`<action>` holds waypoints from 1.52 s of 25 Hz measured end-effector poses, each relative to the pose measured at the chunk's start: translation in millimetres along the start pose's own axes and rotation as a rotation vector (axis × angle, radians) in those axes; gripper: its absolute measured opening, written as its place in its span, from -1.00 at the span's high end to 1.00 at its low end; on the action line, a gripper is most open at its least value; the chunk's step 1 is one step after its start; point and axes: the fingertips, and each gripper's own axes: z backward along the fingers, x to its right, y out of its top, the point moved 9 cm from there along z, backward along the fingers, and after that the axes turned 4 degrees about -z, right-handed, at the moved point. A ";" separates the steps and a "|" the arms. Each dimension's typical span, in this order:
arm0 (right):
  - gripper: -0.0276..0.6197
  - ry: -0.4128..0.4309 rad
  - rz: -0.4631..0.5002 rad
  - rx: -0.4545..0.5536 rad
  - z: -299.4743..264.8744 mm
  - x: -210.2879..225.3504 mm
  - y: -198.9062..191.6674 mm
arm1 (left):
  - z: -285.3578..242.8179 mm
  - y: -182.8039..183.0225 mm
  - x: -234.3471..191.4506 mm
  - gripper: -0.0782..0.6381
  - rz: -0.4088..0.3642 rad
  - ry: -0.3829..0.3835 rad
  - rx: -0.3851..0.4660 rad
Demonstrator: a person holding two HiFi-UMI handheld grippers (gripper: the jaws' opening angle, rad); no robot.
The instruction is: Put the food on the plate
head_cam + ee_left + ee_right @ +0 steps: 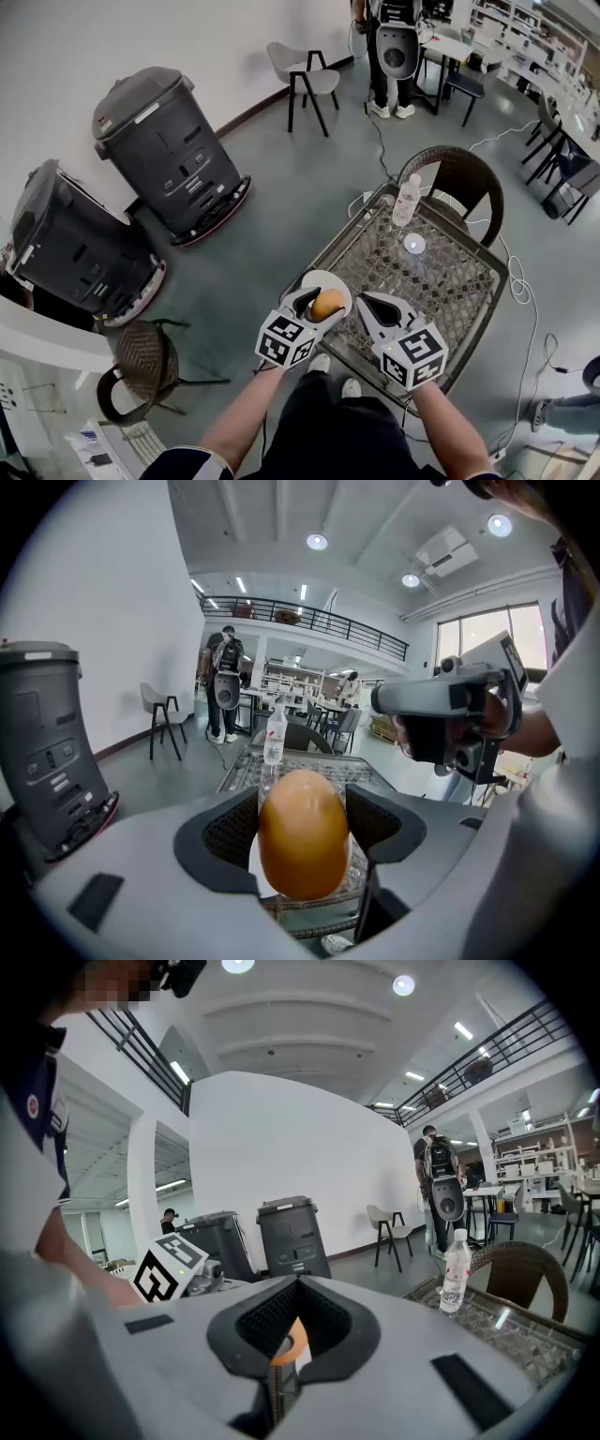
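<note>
My left gripper has its fingers clamped on the egg-shaped orange food, one pad on either side, and the food fills that gripper's own view. Only the head view places it: over the white plate at the near left corner of the woven worktop. I cannot tell whether they touch. My right gripper hangs just beside, fingers together on nothing, with an orange sliver showing past them. A water bottle stands at the far edge.

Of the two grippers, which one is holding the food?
The left gripper: its jaws clamp the orange-brown food on both sides, over the white plate. The right gripper beside it has its jaws together with nothing between them.
</note>
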 end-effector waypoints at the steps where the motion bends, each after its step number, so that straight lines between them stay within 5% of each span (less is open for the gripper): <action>1: 0.91 -0.009 0.000 -0.014 -4.8 -0.3 -3.2 | -8.2 -5.0 -6.3 -0.04 -0.002 -0.017 -0.024; 13: 0.91 -0.173 -0.093 -0.126 -41.7 -1.4 -37.5 | -73.9 -68.6 -65.8 -0.04 0.015 -0.152 -0.250; 32: 0.91 -0.292 -0.189 -0.158 -40.3 7.4 -56.1 | -123.5 -86.2 -89.2 -0.05 0.175 -0.217 -0.373; 38: 0.91 -0.288 -0.188 -0.146 -38.5 10.0 -52.7 | -126.5 -85.6 -88.4 -0.05 0.142 -0.180 -0.375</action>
